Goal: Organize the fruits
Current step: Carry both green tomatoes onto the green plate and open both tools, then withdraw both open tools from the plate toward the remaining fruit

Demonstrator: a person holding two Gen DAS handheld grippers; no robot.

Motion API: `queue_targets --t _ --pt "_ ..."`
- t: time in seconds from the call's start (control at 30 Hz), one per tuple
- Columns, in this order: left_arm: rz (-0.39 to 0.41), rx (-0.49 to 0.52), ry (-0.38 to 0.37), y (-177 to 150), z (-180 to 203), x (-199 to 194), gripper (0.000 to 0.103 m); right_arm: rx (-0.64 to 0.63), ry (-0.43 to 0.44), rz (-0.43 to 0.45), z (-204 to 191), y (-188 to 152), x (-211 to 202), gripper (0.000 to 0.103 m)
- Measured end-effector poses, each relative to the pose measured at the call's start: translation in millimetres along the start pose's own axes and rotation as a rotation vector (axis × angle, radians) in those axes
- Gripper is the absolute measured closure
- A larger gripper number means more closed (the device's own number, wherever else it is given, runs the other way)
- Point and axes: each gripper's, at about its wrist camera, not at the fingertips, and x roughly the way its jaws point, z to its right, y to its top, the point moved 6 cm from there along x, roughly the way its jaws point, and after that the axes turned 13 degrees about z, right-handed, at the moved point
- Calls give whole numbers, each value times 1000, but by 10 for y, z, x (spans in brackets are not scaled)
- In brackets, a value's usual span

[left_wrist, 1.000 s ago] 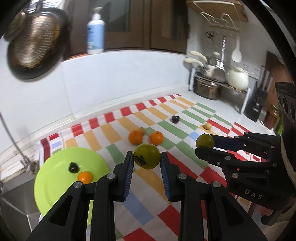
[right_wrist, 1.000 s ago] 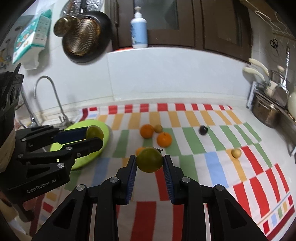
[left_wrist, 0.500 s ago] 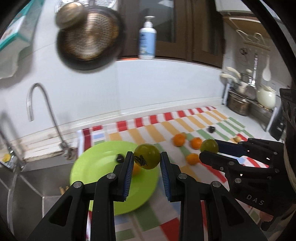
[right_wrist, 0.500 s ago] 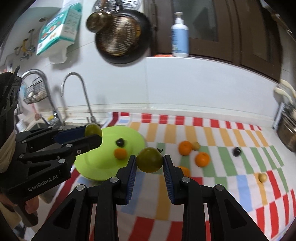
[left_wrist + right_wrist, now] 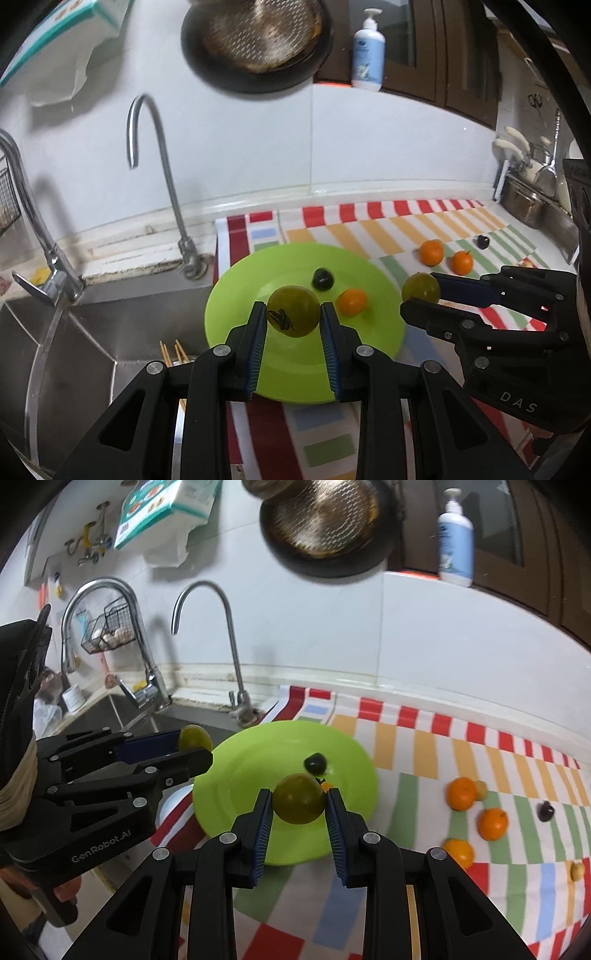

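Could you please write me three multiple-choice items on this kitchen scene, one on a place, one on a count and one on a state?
1. Where does the small dark round fruit nearest the sink lie?
A. on the lime-green round plate
B. in the steel sink
C. on the wall shelf

2. How many fruits lie on that plate?
A. none
B. two
C. five

3. What is the left gripper doing?
A. hanging open and empty
B. clamping an olive-green round fruit
C. holding a bottle

Answers: 1 A, it sits on the plate's green surface; 2 B, the dark fruit and a small orange fruit; 3 B, both pads press the fruit's sides.
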Motion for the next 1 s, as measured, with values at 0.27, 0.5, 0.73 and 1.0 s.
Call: queue_targets --t 0.27,0.5,0.73,1.0 --pt "-51 -9 -13 -178 -136 232 74 8 1 -67 -53 -154 377 73" --pt "-92 -34 -39 -304 -184 419 74 41 -9 -113 -24 -288 570 73" --pt "-107 -23 -44 -383 -179 460 69 56 -15 -135 -51 -371 670 72" --pt "-53 15 17 -236 -222 228 55 76 -50 -93 -10 -316 524 71"
